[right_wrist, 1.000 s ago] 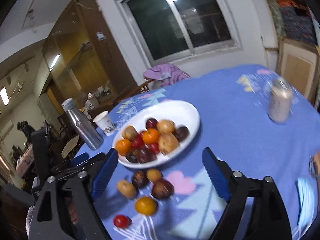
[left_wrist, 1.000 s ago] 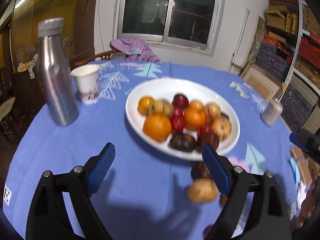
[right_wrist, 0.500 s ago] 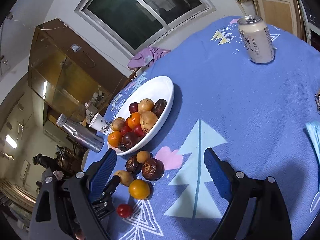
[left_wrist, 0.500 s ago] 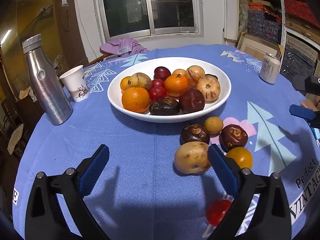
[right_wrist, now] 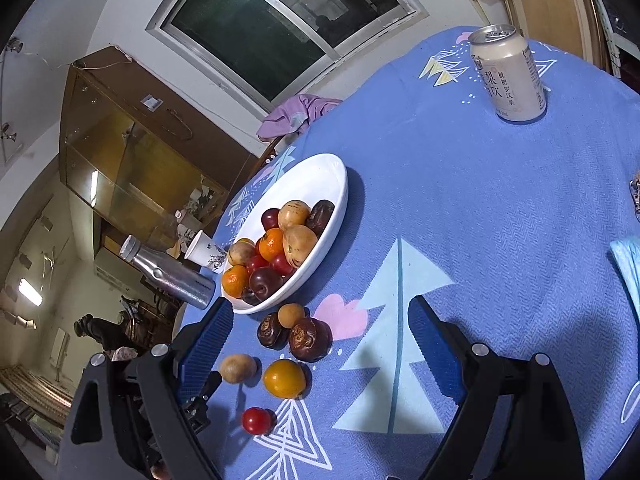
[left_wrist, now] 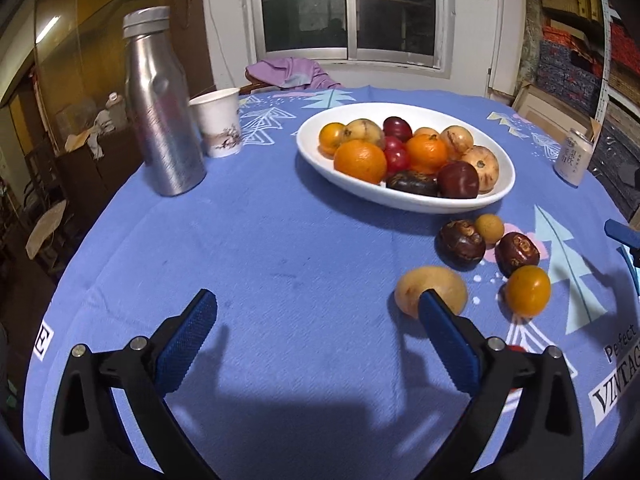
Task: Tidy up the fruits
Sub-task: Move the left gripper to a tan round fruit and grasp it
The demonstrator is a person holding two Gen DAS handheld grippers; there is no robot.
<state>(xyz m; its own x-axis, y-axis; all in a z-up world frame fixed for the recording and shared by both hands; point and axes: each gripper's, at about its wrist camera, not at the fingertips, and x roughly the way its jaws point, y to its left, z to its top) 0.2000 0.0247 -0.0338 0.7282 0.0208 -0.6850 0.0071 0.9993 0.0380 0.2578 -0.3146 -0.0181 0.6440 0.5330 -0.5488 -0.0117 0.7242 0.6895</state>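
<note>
My left gripper (left_wrist: pixel 316 312) hangs over the near part of the blue-clothed counter (left_wrist: pixel 280 248), its pads spread wide with nothing between them but bare cloth. At far left stand a steel bottle (left_wrist: pixel 160 104) and, just right of it, a paper cup (left_wrist: pixel 218 122). Right of those, farther back, sits the white bowl (left_wrist: pixel 408 196) heaped with oranges, red and brown fruits. The loose fruits lie on the cloth in front of the bowl, all to the right of my left gripper: a pale tan fruit (left_wrist: pixel 430 286) just behind its right pad, then two dark brown fruits (left_wrist: pixel 460 244) with a small yellow one (left_wrist: pixel 489 228) between them, and an orange fruit (left_wrist: pixel 528 290) nearer me. A can (left_wrist: pixel 574 156) stands far right. My right gripper (right_wrist: pixel 320 336) is also wide apart and empty; the brown pair (right_wrist: pixel 310 338), the orange fruit (right_wrist: pixel 284 378) and a small red fruit (right_wrist: pixel 256 420) lie between its pads, near the left one, untouched.
</note>
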